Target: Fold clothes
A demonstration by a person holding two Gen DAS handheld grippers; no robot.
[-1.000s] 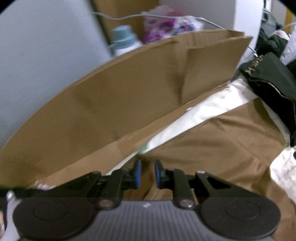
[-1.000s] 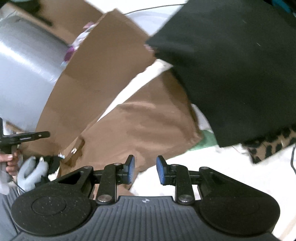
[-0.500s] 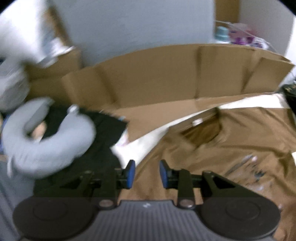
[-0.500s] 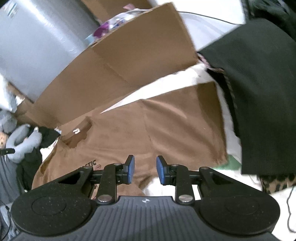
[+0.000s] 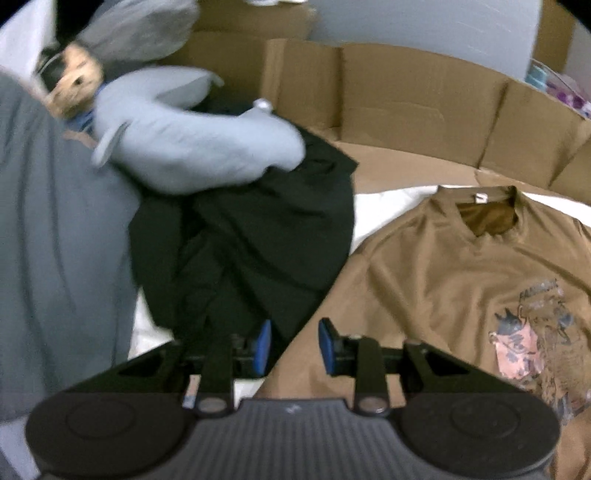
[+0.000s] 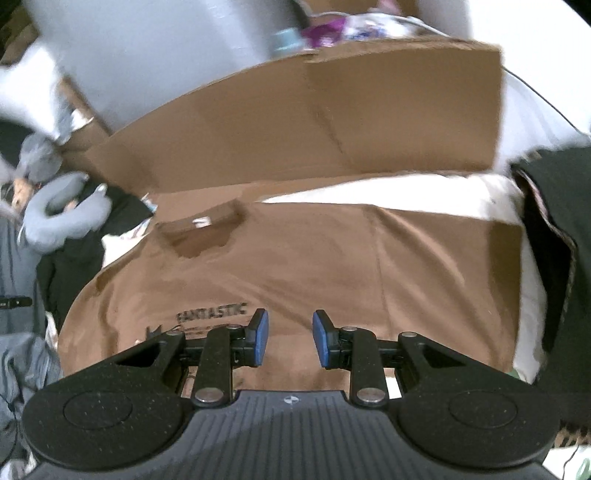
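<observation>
A brown T-shirt (image 5: 461, 280) with a printed picture lies flat on a white sheet, collar toward the cardboard. It also shows in the right wrist view (image 6: 295, 266), with the word FANTASTIC on it. My left gripper (image 5: 293, 347) is open and empty, above the shirt's left shoulder edge next to a black garment (image 5: 258, 240). My right gripper (image 6: 286, 338) is open and empty, above the middle of the shirt.
A folded cardboard wall (image 6: 314, 122) stands behind the shirt. A grey neck pillow (image 5: 192, 147) lies on the black garment at the left. Another dark garment (image 6: 554, 229) lies at the right of the shirt. Bottles and bags (image 6: 332, 26) stand behind the cardboard.
Both grippers have pulled back and swung left, away from the cardboard. The left gripper has opened wider. The whole shirt, its collar and print have come into view.
</observation>
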